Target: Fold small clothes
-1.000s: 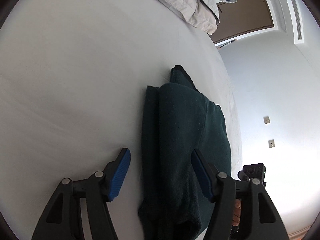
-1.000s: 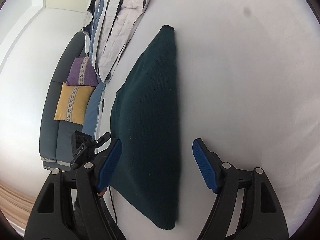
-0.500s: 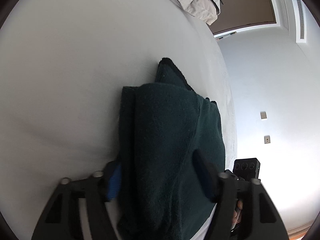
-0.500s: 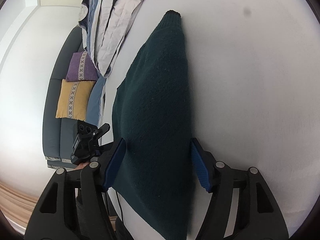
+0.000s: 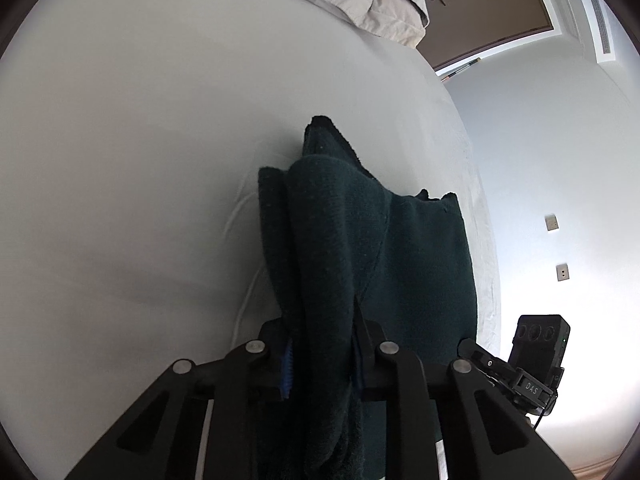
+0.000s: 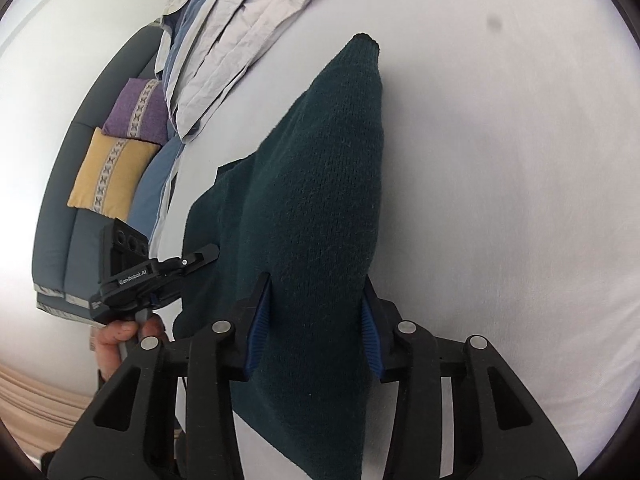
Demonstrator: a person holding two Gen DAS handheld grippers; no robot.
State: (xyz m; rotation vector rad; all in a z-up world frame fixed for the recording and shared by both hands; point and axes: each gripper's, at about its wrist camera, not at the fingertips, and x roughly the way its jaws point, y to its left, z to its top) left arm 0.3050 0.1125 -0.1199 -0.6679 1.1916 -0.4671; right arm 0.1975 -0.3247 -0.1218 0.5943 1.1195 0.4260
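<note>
A dark green knitted garment (image 5: 400,260) lies partly folded on the white bed sheet (image 5: 140,140). My left gripper (image 5: 320,360) is closing, and its pads pinch a bunched ridge of the near edge, raised off the sheet. In the right wrist view the same garment (image 6: 320,180) rises as a tented fold from the sheet (image 6: 500,200). My right gripper (image 6: 314,332) is closing too, with its blue pads pressing either side of that fold. A hand (image 6: 120,336) holds the left gripper's handle at the left.
A crumpled pale duvet (image 5: 380,0) is heaped at the far end of the bed (image 6: 240,20). Beyond the bed edge stand a grey sofa with a yellow cushion (image 6: 108,172) and a purple cushion (image 6: 136,108). A brown door (image 5: 488,8) is in the far wall.
Both grippers went from wide open around the flat garment to closed onto its near edge. The cloth has bunched up and lifted from the sheet in both views.
</note>
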